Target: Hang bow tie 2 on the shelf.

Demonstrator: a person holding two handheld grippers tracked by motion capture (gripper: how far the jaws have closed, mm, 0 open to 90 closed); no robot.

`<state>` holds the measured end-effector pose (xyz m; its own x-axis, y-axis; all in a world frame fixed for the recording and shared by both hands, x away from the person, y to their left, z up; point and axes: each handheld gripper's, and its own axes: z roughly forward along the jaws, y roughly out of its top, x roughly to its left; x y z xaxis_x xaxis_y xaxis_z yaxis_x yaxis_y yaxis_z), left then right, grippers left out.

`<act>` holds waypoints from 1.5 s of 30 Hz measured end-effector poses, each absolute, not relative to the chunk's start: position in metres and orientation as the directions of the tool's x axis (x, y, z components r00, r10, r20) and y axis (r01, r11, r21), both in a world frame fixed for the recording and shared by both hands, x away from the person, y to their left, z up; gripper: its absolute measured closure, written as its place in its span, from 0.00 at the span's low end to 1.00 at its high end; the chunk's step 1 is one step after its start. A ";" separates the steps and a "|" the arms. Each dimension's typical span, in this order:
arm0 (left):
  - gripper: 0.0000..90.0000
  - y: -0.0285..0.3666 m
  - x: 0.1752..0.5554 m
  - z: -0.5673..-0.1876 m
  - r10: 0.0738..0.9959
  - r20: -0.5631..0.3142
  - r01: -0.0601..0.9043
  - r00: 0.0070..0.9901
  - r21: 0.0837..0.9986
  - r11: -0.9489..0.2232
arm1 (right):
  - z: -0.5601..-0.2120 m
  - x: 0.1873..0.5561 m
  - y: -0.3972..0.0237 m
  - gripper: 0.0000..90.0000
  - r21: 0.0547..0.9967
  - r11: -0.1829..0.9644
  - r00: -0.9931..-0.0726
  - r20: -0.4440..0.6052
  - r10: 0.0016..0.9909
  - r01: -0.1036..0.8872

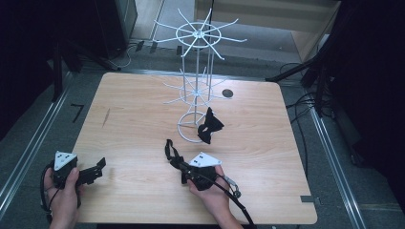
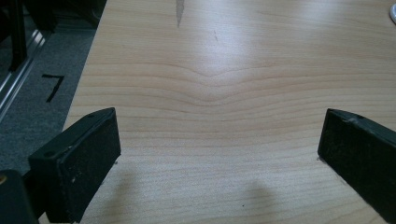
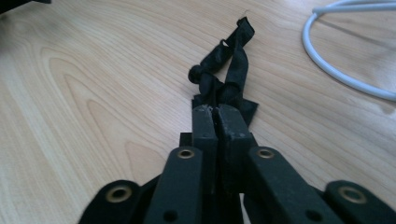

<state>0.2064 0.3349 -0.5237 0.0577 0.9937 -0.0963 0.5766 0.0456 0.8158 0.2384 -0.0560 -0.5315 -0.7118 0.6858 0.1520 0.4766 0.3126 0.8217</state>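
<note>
Pale wood grain covers the tabletop (image 1: pixel 143 124) in the high view, where a white wire display stand with spoked hooks (image 1: pixel 197 86) rises toward the far edge. A black fabric bow-shaped piece (image 1: pixel 210 127) lies against the stand's ring base on its right. Nearer than the stand, the right gripper (image 1: pixel 177 161) lies low over the wood with a black fabric strap (image 1: pixel 170 150) running from its tip toward the stand. The left gripper (image 1: pixel 98 167) sits well to the left of the stand, at the near left corner.

In the left gripper view, the jaws stand wide apart over bare tabletop (image 2: pixel 219 93), nothing between them.

In the right gripper view, the jaws are pressed together on the near end of the black fabric strap (image 3: pixel 226 70), which lies crumpled and knotted on the wood, its far end pointing away. The white ring base of the stand (image 3: pixel 336 70) curves past at the upper right, apart from the strap.
</note>
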 end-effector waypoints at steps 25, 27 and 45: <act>0.00 0.335 0.207 -0.523 0.994 -0.096 0.583 0.061 0.811 0.042 | -0.541 0.243 -0.047 0.88 0.799 0.390 -0.710 0.065 0.702 0.459; 0.00 0.335 0.207 -0.524 0.994 -0.097 0.581 0.058 0.812 0.045 | -0.538 0.242 -0.048 0.88 0.811 0.376 -0.705 0.061 0.707 0.448; 0.00 0.335 0.207 -0.524 0.994 -0.096 0.584 0.061 0.811 0.042 | -0.503 0.230 -0.061 0.89 0.907 0.292 -0.693 -0.001 0.721 0.303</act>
